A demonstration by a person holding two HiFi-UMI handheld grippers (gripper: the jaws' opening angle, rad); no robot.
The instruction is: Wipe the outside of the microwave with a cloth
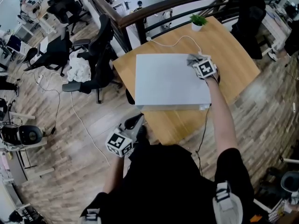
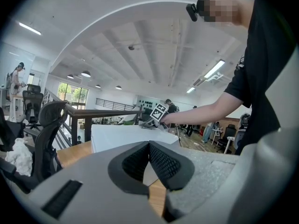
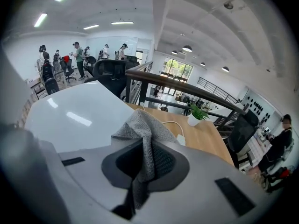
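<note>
The white microwave (image 1: 170, 80) stands on a wooden table (image 1: 233, 55); I look down on its flat top. My right gripper (image 1: 195, 62) rests at the top's far right corner, shut on a grey cloth (image 1: 192, 58). In the right gripper view the cloth (image 3: 142, 127) hangs pinched between the jaws of that gripper (image 3: 147, 157), over the microwave's glossy top (image 3: 74, 115). My left gripper (image 1: 134, 123) hangs off the table's near left edge, shut and holding nothing. From the left gripper (image 2: 149, 146) the microwave (image 2: 124, 136) shows ahead.
A potted plant (image 1: 198, 22) and a white cable (image 1: 177, 41) lie on the table behind the microwave. A black office chair (image 1: 96, 55) with white fabric (image 1: 79, 70) stands to the left. A dark railing (image 1: 154, 13) runs along the table's far side.
</note>
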